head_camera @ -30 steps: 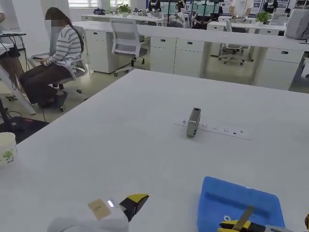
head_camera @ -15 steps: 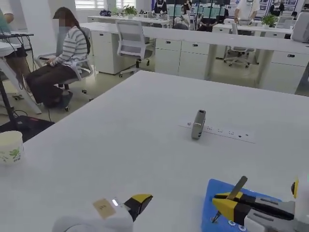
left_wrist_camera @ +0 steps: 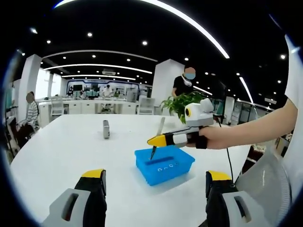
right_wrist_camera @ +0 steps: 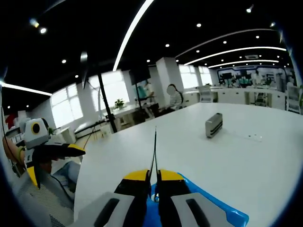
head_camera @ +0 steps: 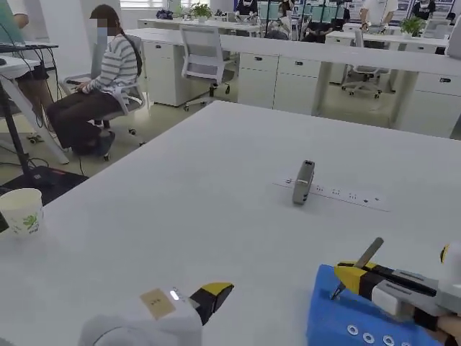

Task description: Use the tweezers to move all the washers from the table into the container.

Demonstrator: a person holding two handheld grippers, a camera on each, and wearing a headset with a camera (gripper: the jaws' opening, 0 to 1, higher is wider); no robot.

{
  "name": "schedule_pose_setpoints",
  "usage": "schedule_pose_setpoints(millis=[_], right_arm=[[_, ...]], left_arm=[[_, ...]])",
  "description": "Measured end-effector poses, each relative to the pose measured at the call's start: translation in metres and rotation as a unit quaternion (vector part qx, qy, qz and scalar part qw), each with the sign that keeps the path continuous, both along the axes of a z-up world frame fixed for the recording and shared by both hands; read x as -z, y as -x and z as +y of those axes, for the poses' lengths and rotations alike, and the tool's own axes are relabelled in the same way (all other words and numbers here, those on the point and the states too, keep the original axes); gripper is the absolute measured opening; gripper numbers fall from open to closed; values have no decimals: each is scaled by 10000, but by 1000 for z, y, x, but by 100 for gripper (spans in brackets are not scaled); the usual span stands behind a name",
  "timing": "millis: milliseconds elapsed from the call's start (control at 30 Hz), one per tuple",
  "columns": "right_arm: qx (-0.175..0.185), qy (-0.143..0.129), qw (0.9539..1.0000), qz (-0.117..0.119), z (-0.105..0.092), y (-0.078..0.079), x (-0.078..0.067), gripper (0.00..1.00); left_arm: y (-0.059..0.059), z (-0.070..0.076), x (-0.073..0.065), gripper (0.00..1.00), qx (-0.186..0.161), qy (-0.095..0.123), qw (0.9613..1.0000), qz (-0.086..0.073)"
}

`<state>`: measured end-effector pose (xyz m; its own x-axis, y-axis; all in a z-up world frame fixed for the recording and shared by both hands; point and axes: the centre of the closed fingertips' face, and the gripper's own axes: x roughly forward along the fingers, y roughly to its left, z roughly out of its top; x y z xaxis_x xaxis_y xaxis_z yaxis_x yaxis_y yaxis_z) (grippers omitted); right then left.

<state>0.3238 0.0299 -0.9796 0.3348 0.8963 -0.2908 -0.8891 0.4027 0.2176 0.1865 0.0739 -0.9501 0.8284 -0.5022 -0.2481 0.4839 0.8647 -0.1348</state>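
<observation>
Down in the blue container [head_camera: 330, 317] lie three washers [head_camera: 369, 336] — tweezers [head_camera: 369, 254] held above.

My head view sits high and looks forward and down across the white table [head_camera: 180, 216], with the blue container [head_camera: 338, 321] close at the bottom right edge and the grey box [head_camera: 303, 182] farther out. The left gripper view rides low over the table, facing along its wide-apart jaws at the container from near, and I get the right gripper [left_wrist_camera: 153, 140] side-on in it. The right gripper view looks out along the tweezers [right_wrist_camera: 154, 142] from just above the container, with the left gripper [right_wrist_camera: 54, 163] at its left edge; all three views share the container and the grey box.
</observation>
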Motion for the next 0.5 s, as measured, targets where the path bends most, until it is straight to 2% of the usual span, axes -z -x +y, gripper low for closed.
schedule_pose_setpoints(millis=[67,167,267,500], right_arm=[[59,22,10000,72,0,-4,6,3],[133,129,9998,85,-1,-9,13,3],[140,197,9996,130,0,-9,18,3],[-40,515,9986,122,0,-1,35,3]], left_arm=[[1,1,-5,83,-24,6,9999,-120],[0,0,-7,81,-12,101,9998,-142],[0,1,-5,80,-13,39,9999,-97],[0,1,-4,80,-2,61,10000,-74]])
